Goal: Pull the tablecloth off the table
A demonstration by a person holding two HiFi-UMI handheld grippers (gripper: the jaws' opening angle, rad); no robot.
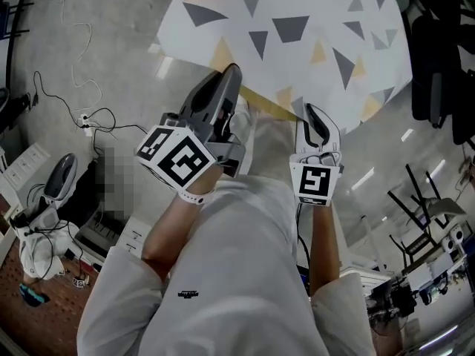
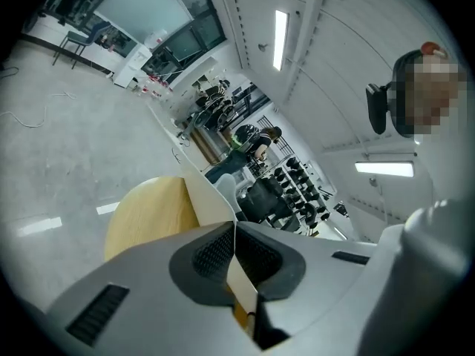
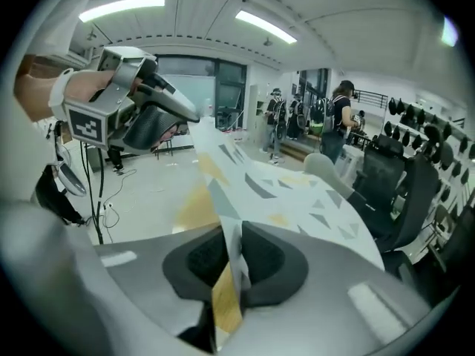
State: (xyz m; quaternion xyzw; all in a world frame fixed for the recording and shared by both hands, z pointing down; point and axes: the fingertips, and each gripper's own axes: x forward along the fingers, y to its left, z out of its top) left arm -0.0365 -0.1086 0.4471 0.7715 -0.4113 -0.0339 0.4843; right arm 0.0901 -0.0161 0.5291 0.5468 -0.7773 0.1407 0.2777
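Both clamped | left hand-held gripper (image 1: 231,73) pinches tablecloth (image 1: 326,21) | right hand-held gripper (image 1: 310,111) pinches it

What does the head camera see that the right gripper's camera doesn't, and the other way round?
Only the head view shows the person's pale clothes and black cables on the floor. Only the right gripper view shows ceiling lights and people standing far off. Both show the white tablecloth with grey and yellow triangles, pinched by the left gripper and the right gripper.

White short-sleeved shirt (image 1: 223,273), white wristband (image 1: 191,196) — grey left gripper (image 1: 231,73) and right gripper (image 1: 309,111), black-and-white marker cubes (image 1: 178,158)
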